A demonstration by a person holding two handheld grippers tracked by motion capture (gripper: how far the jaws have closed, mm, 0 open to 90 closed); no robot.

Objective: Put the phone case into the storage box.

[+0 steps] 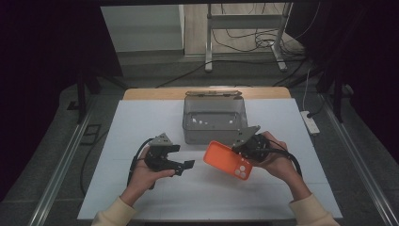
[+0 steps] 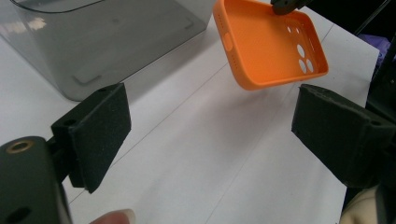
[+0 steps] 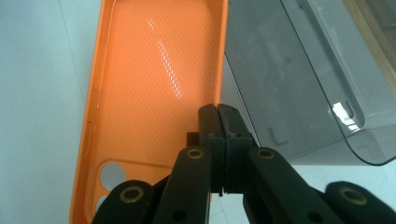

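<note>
So the right tool is clamped on the edge of the orange phone case, holding it tilted just above the counter at center frame, right in front of the clear grey bin. The left tool sits wide with nothing in it, left of center. Looks like the carry step; next it probably needs a lift over the bin's rim, then a release.

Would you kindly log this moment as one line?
right gripper: shut on orange phone case, held above table | left gripper: open, empty | grey plastic bin: behind
</note>
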